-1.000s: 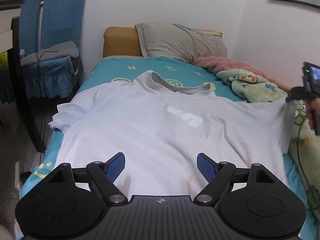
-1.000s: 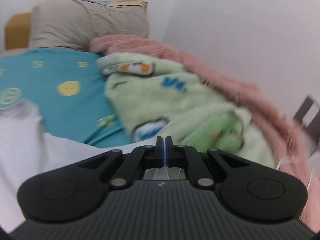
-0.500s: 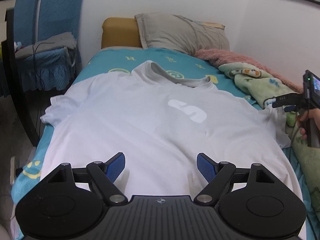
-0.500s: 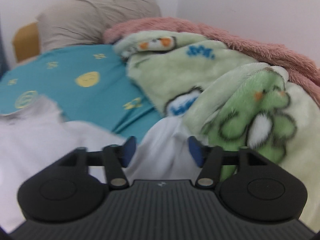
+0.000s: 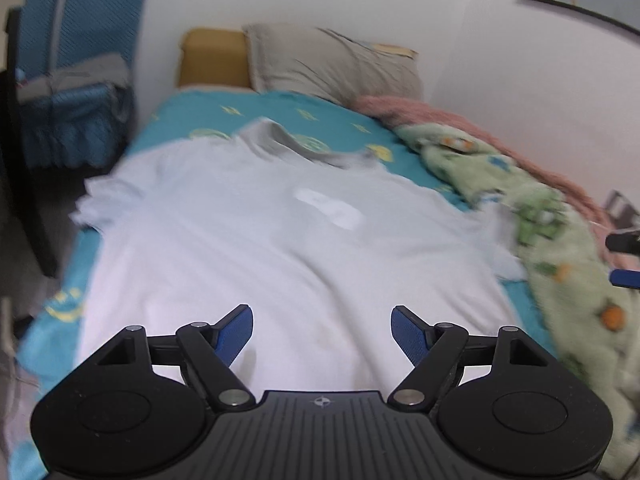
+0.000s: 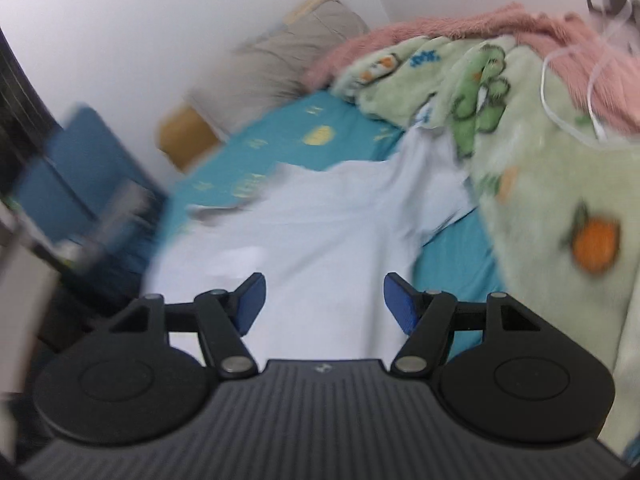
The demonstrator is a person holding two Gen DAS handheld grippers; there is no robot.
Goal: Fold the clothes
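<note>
A white T-shirt (image 5: 256, 240) lies spread flat, front up, on the teal bed sheet (image 5: 224, 112), collar toward the pillow. Its right sleeve (image 5: 496, 240) rests crumpled against the green blanket. My left gripper (image 5: 322, 330) is open and empty above the shirt's lower hem. My right gripper (image 6: 324, 302) is open and empty above the shirt's right side (image 6: 320, 232); its tips also show at the right edge of the left wrist view (image 5: 624, 260).
A green cartoon blanket (image 5: 560, 240) and a pink fleece (image 5: 460, 120) lie along the bed's right side by the wall. A grey pillow (image 5: 332, 64) lies at the head. Blue chairs (image 5: 72, 80) stand left of the bed.
My right gripper opened and let go of the shirt's right sleeve, then drew back and turned toward the shirt. The sleeve dropped onto the bed. My left gripper stayed open and shifted slightly.
</note>
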